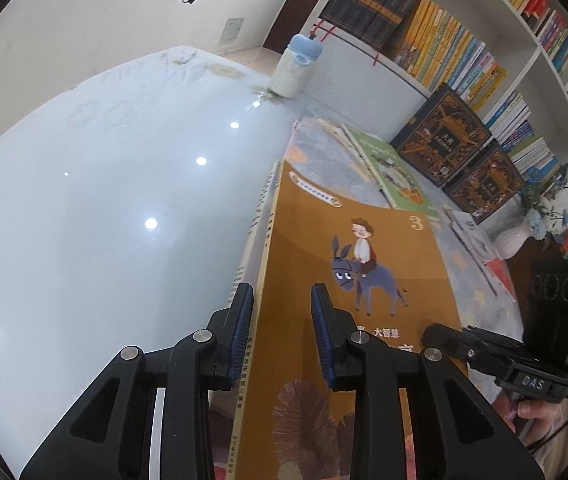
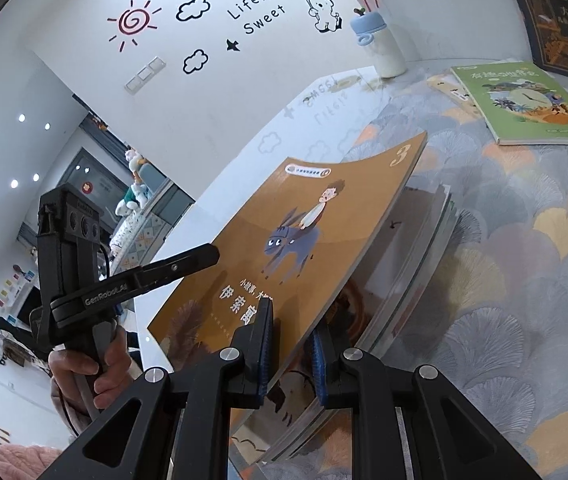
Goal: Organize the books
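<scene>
1. Two grippers share one load: an orange book (image 1: 347, 264) with a boy on a donkey and a "3" on its cover, top of a small stack of books (image 2: 415, 264), lifted at a tilt above the patterned mat (image 2: 523, 280).
2. Left gripper (image 1: 282, 332): jaws clenched on the stack at its spine edge, one blue pad (image 1: 244, 320) against the outer side of the spine, the other lying on the orange cover.
3. Right gripper (image 2: 291, 356): jaws grasping the stack's opposite near edge, the orange cover above one pad, the lower books' pages running down to the other.
4. Beyond the stack, to the right, a green book (image 2: 523, 104) lies flat on the mat, well apart from both jaws.
5. Glossy white tabletop (image 1: 104, 200) spreads to the left, mirroring ceiling lights; a white bottle with a blue cap (image 1: 295, 68) stands at its far edge.
6. Behind, a white bookshelf (image 1: 523, 60) packed with upright spines fills the right side, two dark ornate boxed volumes (image 1: 443, 136) leaning at its foot.
7. Wall decals (image 2: 252, 8) read "Life is Sweet" beside a drawn sun and clouds.
</scene>
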`<state>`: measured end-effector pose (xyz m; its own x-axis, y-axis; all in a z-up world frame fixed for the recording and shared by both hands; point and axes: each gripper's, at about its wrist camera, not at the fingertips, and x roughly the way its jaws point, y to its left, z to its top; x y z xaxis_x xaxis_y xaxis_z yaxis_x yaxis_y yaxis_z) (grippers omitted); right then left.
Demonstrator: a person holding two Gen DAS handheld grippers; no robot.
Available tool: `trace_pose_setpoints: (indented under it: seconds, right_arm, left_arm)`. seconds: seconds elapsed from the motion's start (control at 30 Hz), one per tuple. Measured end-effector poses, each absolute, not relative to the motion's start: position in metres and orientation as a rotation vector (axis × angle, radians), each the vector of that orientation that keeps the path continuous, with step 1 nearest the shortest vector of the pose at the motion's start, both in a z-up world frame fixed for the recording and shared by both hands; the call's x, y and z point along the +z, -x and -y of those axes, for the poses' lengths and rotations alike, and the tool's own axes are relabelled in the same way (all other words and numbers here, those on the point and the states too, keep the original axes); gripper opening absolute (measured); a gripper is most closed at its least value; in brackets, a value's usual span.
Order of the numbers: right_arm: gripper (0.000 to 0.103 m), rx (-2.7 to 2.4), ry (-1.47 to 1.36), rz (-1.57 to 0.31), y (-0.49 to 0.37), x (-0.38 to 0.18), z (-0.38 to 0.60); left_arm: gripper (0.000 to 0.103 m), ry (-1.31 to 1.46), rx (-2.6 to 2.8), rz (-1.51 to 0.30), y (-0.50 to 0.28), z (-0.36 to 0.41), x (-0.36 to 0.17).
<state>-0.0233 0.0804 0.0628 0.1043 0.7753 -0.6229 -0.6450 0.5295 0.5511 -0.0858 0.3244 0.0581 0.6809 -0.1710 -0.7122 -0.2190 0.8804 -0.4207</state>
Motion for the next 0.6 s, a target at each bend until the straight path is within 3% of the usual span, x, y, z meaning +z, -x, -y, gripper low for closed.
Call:
trace_pose_setpoints:
  seconds: [0.27, 0.37, 0.43, 0.5, 0.6]
  right_arm:
    - [0.018, 1.03, -0.135, -1.035, 0.031, 0.052, -0.084]
    - [0.026, 1.028, -0.124, -1.038, 0.032, 0.054, -0.087]
    - [0.04, 1.035, -0.103, -1.039, 0.035, 0.059, -0.09]
    - [0.047, 1.038, -0.081, -1.032, 0.039, 0.062, -0.093]
    - [0.047, 1.012, -0.019, -1.039, 0.044, 0.066, -0.098]
  left_arm:
    - [0.029, 0.429, 0.065, -0.816, 0.084, -0.315, 0.06]
    - [0.032, 0.39, 0.1, -0.823, 0.081, -0.312, 0.061]
    - [0.034, 0.395, 0.095, -0.82, 0.08, -0.311, 0.062]
    - [0.036, 0.411, 0.074, -0.817, 0.079, -0.311, 0.063]
    - [0.038, 0.404, 0.081, -0.818, 0.078, -0.308, 0.067]
